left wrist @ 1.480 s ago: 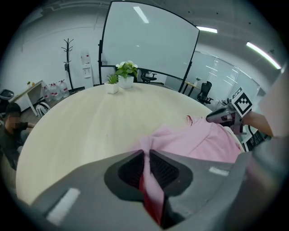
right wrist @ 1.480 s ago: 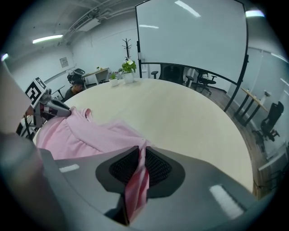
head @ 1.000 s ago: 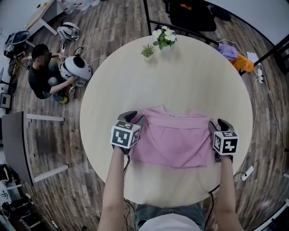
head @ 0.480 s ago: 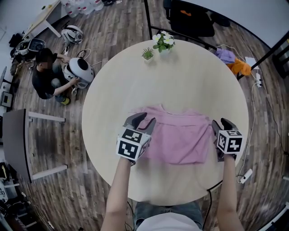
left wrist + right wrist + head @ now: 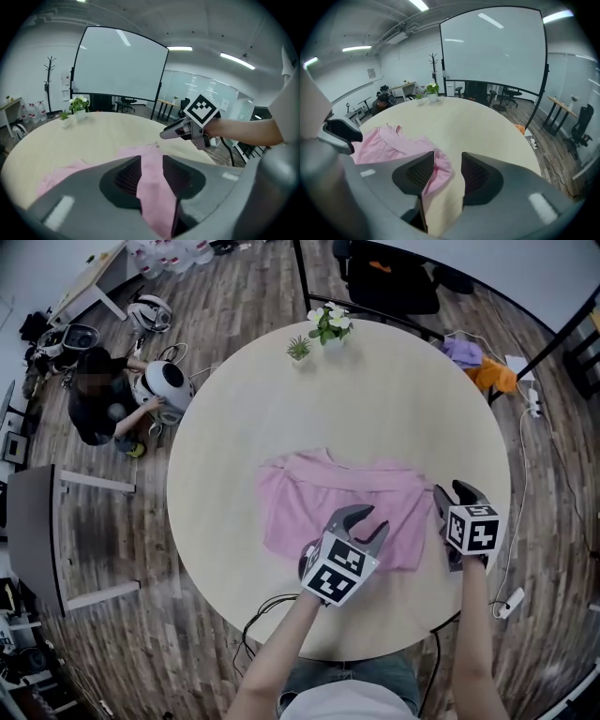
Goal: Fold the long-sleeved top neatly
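The pink long-sleeved top (image 5: 300, 498) lies spread on the round table (image 5: 375, 390). My left gripper (image 5: 364, 519) hangs over the top's lower middle, shut on a strip of its pink cloth (image 5: 152, 187) that fills the gap between the pads. My right gripper (image 5: 451, 491) is at the top's right edge. It is open: the cloth's corner (image 5: 436, 171) lies between the jaws against the left pad, with bare table showing before the right pad. In the left gripper view the right gripper (image 5: 178, 132) points in from the right.
Two small potted plants (image 5: 328, 322) (image 5: 298, 348) stand at the table's far edge. A black cable (image 5: 267, 610) loops over the near edge. A person (image 5: 94, 399) crouches on the floor at the left beside white round devices. Clothes (image 5: 487, 371) lie on the floor at the right.
My left gripper has swung from the top's left edge rightward and up, to above its lower middle. The right gripper has stayed at the right edge.
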### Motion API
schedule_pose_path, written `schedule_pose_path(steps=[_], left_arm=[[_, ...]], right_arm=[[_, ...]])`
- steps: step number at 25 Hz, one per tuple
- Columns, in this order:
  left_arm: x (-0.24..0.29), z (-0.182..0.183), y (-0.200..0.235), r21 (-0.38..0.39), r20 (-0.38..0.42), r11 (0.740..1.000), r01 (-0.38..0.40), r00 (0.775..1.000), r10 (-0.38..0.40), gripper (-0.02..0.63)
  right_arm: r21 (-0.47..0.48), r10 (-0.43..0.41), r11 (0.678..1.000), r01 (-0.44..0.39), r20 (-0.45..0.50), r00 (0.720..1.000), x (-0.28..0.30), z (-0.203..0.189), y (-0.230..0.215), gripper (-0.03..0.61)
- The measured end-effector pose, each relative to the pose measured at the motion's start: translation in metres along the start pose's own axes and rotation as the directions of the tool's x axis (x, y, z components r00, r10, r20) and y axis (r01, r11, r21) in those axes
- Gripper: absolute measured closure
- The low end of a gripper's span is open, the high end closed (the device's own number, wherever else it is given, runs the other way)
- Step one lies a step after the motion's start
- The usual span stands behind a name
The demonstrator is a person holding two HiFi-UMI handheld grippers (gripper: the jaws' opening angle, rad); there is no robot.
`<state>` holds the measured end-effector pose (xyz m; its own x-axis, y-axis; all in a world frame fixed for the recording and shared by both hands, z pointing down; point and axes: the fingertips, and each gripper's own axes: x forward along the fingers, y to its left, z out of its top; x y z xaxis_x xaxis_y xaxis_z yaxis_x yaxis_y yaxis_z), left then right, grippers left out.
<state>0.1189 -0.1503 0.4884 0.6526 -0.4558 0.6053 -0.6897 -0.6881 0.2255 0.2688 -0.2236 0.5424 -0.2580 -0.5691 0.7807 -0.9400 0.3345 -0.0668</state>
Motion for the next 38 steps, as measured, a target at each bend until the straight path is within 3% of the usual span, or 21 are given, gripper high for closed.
schedule_pose_path(steps=[7, 12, 20, 26, 32, 38], left_arm=[[0.028, -0.016, -0.065, 0.064, -0.067, 0.993, 0.095, 0.994, -0.091, 0.469], [0.045, -0.033, -0.105, 0.058, -0.108, 0.986, 0.154, 0.983, -0.147, 0.469], [0.073, -0.078, -0.139, 0.077, -0.231, 0.977, 0.201, 0.956, -0.179, 0.469], [0.087, -0.099, -0.141, 0.083, -0.282, 0.984, 0.156, 0.951, -0.127, 0.466], [0.099, -0.108, -0.138, 0.099, -0.316, 0.988, 0.117, 0.945, -0.08, 0.465], [0.102, -0.109, -0.131, 0.179, -0.335, 0.981, 0.08, 0.942, -0.016, 0.527]], right_arm=[[0.035, 0.071, 0.997, -0.071, -0.007, 0.997, 0.005, -0.01, 0.004, 0.365], [0.059, 0.112, 0.992, -0.111, -0.018, 0.993, 0.016, -0.016, 0.008, 0.35], [0.103, 0.171, 0.981, -0.167, -0.035, 0.985, 0.034, -0.032, 0.016, 0.301], [0.11, 0.203, 0.974, -0.196, -0.057, 0.978, 0.043, -0.039, 0.021, 0.321], [0.048, 0.197, 0.98, -0.194, -0.073, 0.978, 0.049, -0.043, 0.023, 0.351], [0.037, 0.212, 0.977, -0.21, -0.067, 0.975, 0.053, -0.046, 0.025, 0.393]])
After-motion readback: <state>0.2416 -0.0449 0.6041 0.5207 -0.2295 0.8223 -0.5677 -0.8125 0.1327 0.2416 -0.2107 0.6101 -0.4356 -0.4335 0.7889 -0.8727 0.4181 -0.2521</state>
